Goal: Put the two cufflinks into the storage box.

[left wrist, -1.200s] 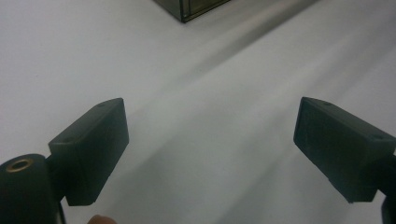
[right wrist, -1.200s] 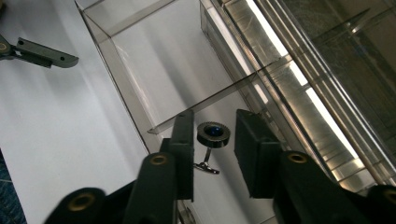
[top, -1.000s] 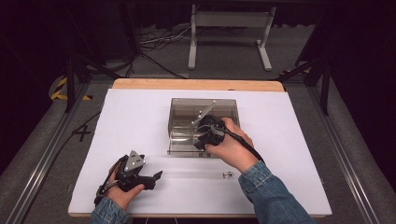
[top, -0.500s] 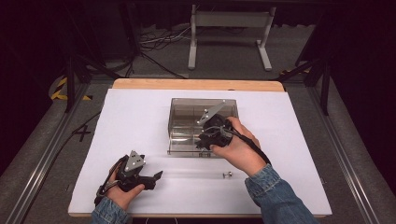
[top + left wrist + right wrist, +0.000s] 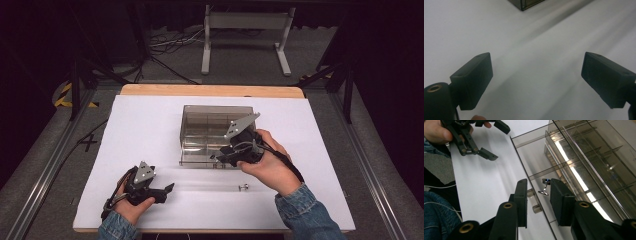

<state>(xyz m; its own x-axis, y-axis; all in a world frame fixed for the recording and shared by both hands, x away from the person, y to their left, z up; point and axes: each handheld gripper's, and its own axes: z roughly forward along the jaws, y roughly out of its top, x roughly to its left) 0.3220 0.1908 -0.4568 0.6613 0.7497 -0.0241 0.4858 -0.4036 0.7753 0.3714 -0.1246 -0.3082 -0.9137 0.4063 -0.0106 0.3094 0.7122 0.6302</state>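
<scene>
Right gripper has drawn back to the clear box's near edge, jaws part-spread, gripping nothing; left gripper nearby, jaws spread.

sleeves – blue denim | grippers – black, brass screws | top plates – grey | cables – black

The right gripper was drawn back from above the clear compartment box toward its near front edge and raised slightly. Its jaws were closed a little and then eased open again, with nothing clamped between them.
</scene>
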